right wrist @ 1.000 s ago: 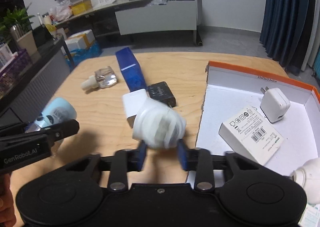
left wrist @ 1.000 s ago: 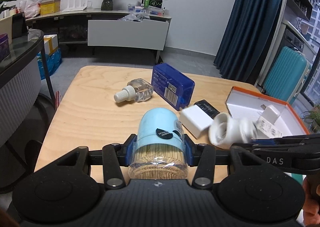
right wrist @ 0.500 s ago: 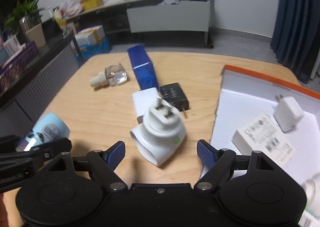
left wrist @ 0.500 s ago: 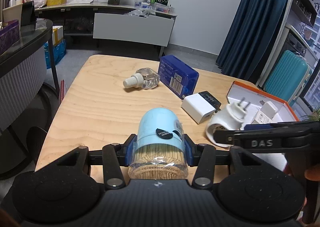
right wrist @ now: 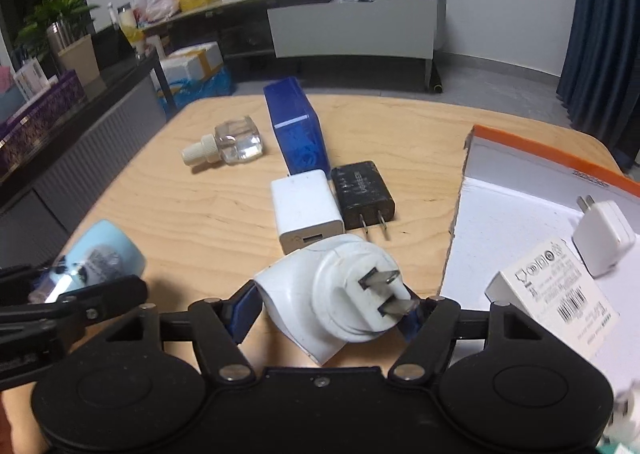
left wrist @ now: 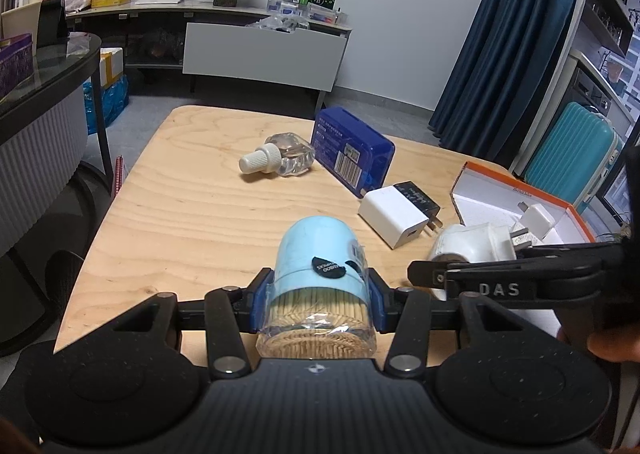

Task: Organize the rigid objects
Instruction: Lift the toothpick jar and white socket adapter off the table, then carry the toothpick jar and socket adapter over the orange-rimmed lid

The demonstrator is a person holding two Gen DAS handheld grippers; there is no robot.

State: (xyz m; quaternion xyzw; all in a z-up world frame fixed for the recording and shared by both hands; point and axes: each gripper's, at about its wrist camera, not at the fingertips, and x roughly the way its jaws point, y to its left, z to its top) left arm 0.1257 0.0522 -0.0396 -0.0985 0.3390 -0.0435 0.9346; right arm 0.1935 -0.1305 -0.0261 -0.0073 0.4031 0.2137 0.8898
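Far left, the toothpick jar (left wrist: 320,274) with its pale blue cap is clamped sideways between the blue pads of the left gripper (left wrist: 316,304), jaws clenched tight on its clear body, and it is held above the near edge of the wooden table (left wrist: 192,213). Further back, a small clear bottle (left wrist: 286,159) with a white cap is seen lying on its side, and just beside it a blue box (left wrist: 352,151) is stood on its long edge. Moving right, a white charger (right wrist: 306,207) and a black charger (right wrist: 364,193) are found lying flat side by side, touching or nearly so, just in front of the blue box. Nearer the camera, the white plug adapter (right wrist: 336,294), prongs turned toward the lens, is framed between the pads of the right gripper (right wrist: 328,312); those jaws are closing on it, and whether the pads are pressing yet cannot be told for sure, since the right-hand pad is largely hidden behind the adapter's round face. At far right, the orange-rimmed white box (right wrist: 520,213) is laid open on the table, and inside it a small white plug (right wrist: 602,236) and a white labelled carton (right wrist: 554,294) are seen resting close together.
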